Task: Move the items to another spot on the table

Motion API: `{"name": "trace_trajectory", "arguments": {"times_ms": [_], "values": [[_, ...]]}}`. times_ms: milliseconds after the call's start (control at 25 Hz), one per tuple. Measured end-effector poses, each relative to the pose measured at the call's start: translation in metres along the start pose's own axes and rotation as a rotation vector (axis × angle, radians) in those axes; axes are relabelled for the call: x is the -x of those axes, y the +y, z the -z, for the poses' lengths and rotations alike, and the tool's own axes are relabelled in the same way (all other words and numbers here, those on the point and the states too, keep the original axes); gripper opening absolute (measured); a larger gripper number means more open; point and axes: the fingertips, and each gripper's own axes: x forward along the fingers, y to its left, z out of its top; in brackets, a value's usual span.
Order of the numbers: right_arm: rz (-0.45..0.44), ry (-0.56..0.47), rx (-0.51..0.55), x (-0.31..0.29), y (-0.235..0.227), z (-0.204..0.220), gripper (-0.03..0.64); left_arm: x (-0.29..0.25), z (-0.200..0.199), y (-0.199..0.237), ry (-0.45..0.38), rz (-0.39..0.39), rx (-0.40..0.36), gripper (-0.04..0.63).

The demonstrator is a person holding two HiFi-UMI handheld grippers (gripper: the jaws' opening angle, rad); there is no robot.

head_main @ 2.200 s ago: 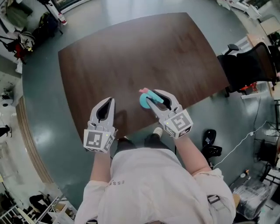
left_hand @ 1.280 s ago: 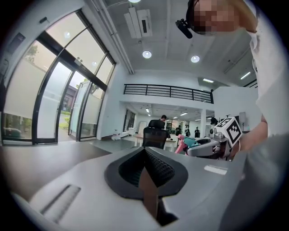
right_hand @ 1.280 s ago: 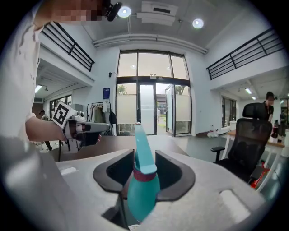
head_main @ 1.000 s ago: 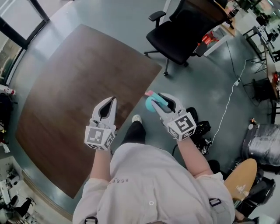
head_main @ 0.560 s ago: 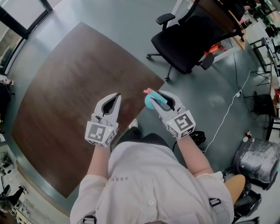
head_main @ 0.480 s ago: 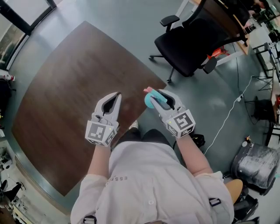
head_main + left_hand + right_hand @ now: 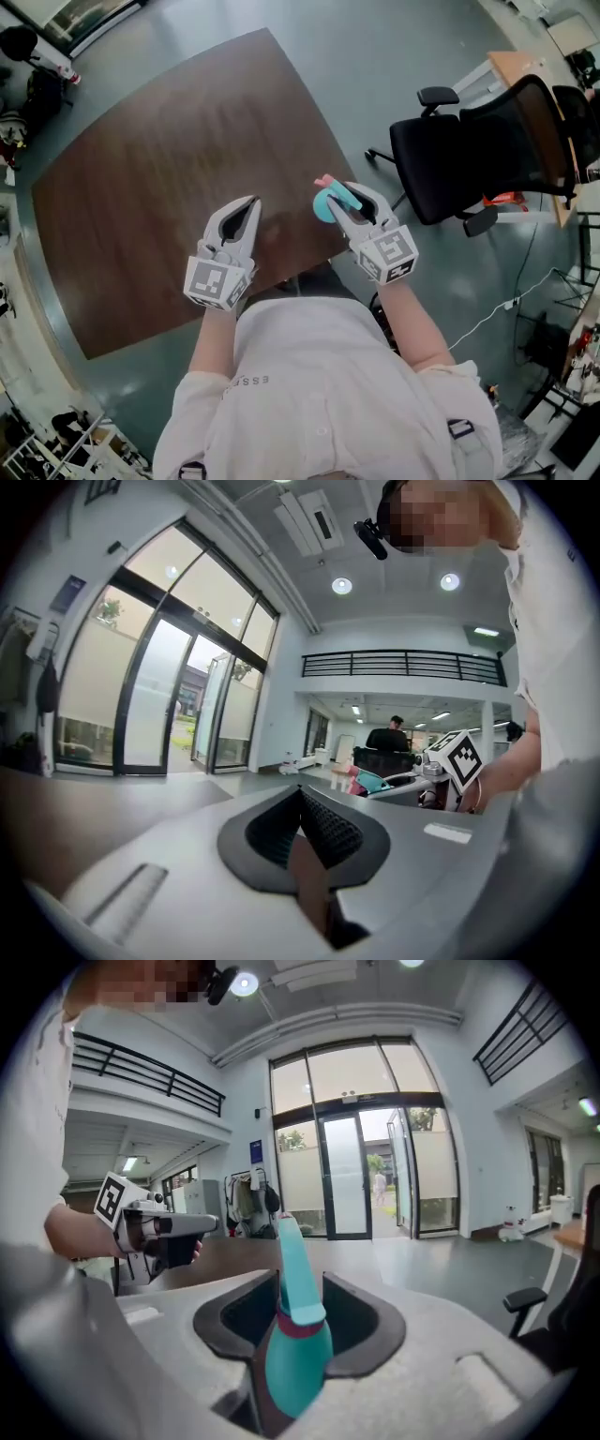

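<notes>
Right gripper (image 7: pixel 339 200) is clamped on the teal, pink-banded item (image 7: pixel 325 203), held over the table's (image 7: pixel 159 159) near-right corner, 3 o'clock of the left gripper (image 7: pixel 249 202). Left jaws are closed together, empty.

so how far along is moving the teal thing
Done: the teal rounded plastic item with a pink tip is picked up, clamped in the right gripper. In hand: it hangs in the air by the edge of the dark brown wooden table. Left: setting it down on the table. The left gripper is shut, empty.
</notes>
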Motion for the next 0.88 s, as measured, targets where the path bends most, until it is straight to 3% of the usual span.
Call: {"name": "trace_trajectory", "arguments": {"times_ms": [160,360,640,880], "values": [[-0.109,0.023,0.043,-0.029,-0.013,0.000,0.135,0.006,0.003,0.017,-0.046,-0.170,0.034,0.017],[-0.202,0.028,0.067,-0.050,-0.039,0.001,0.135,-0.001,0.010,0.020,-0.031,-0.291,0.014,0.017],[-0.294,0.053,0.092,-0.070,-0.050,0.012,0.135,0.000,0.019,0.025,-0.018,-0.409,0.046,0.017],[-0.355,0.058,0.082,-0.069,-0.052,0.025,0.135,-0.004,0.031,0.016,0.025,-0.439,0.030,0.017]]}}
